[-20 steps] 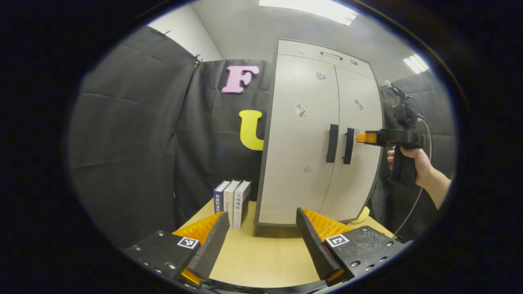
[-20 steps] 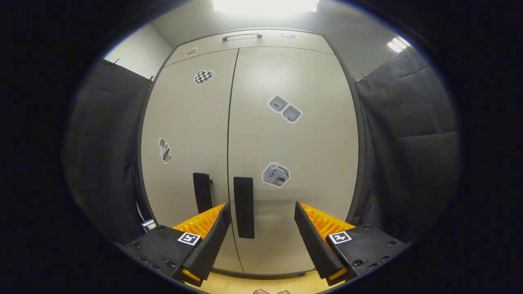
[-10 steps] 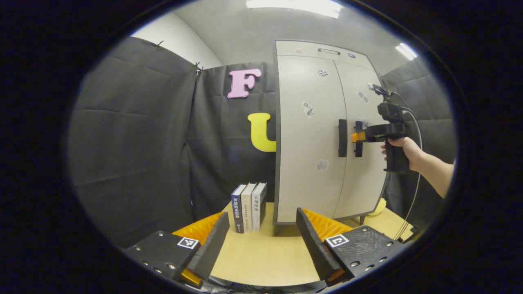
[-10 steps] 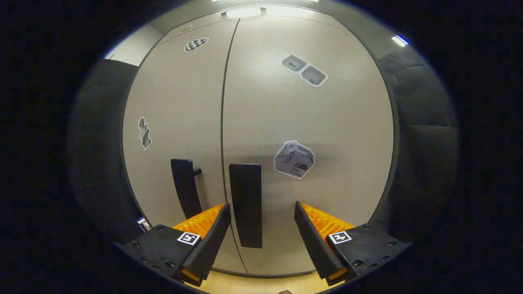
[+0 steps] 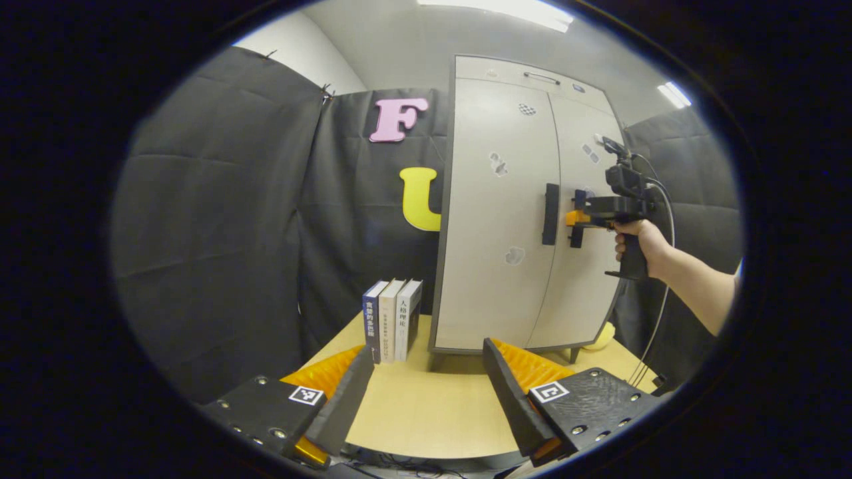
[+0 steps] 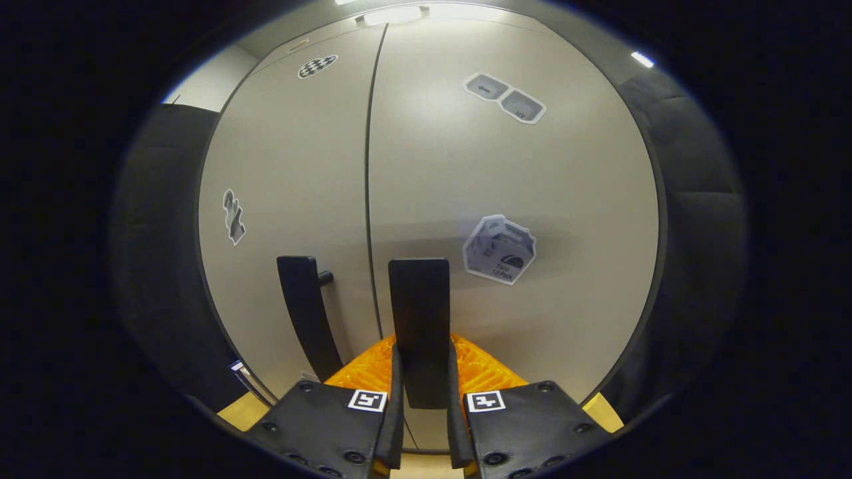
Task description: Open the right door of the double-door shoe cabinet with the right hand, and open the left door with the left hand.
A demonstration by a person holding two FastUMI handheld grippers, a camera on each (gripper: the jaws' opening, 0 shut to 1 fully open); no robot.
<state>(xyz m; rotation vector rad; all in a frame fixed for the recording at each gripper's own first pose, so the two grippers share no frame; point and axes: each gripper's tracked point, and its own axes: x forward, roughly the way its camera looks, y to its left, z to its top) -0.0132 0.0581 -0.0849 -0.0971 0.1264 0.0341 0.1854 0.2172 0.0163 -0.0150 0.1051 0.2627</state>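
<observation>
— On the worktop [image 5: 432, 406] stands the shoe cabinet [image 5: 512, 219], both doors closed, contents hidden. Right claw [image 6: 423, 372]?
— Clenched on the right door handle [image 6: 419, 319]; the left door handle [image 6: 306, 313] is untouched.
— Left claw [image 5: 426, 386]?
— Spread wide, gripping nothing, well short of the cabinet, near three upright books [image 5: 391, 319].

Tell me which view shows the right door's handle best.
The right gripper view: the right door handle stands close and central, with the right gripper shut on its lower part. The left gripper view shows that handle small, far off, partly covered by the gripper.
</observation>
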